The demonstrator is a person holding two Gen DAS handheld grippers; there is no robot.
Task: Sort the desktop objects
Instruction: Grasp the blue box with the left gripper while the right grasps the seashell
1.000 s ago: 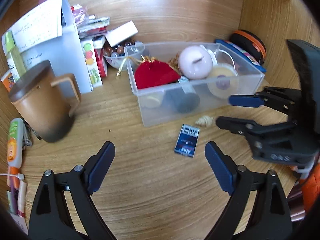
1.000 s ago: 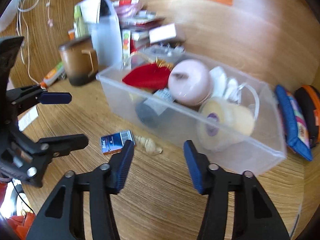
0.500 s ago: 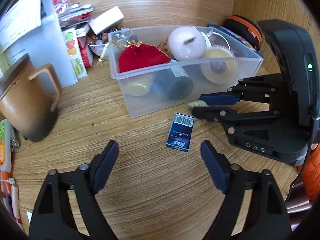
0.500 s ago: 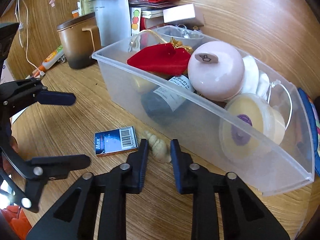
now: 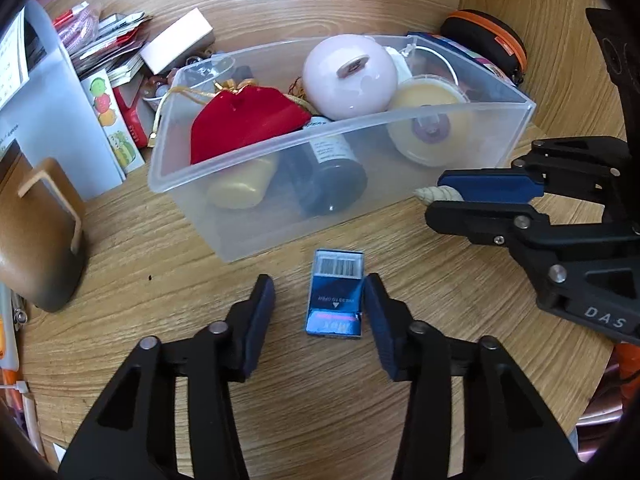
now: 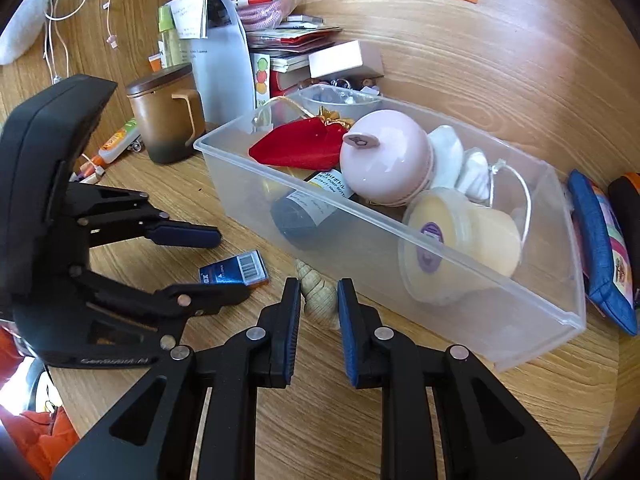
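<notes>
A: Where does the left gripper [image 5: 318,314] stand?

B: Low over the wooden desk [image 5: 160,280], its jaws partly open around the small blue box [image 5: 337,294]. The box lies flat on the desk with its barcode end toward the clear plastic bin [image 5: 360,128]. The right-side pad sits just beside the box's edge; whether it touches cannot be told. A clear gap shows on the other side, so nothing is gripped.

A: And the right gripper [image 6: 319,304]?

B: Its jaws are nearly closed on the spiral seashell [image 6: 318,292], which sits between the blue pads just in front of the bin's front wall. In the left wrist view the shell's tip pokes out past the fingers [image 5: 490,188]. The pads look pressed against the shell's sides.

A: Is the shell off the desk?

B: That cannot be told; it is at or just above the surface.

A: What is in the bin?

B: A red velvet pouch [image 5: 244,120], a pink round case [image 5: 350,78], a dark bottle [image 5: 332,168] lying on its side, and a pale yellow tub [image 6: 460,246] at the right end.

A: Anything else nearby?

B: A brown lidded mug [image 6: 168,114] stands left of the bin, well apart from both grippers. Behind it are stacked papers and cartons [image 6: 280,52]. A blue pouch [image 6: 600,252] lies against the bin's far right end.
</notes>
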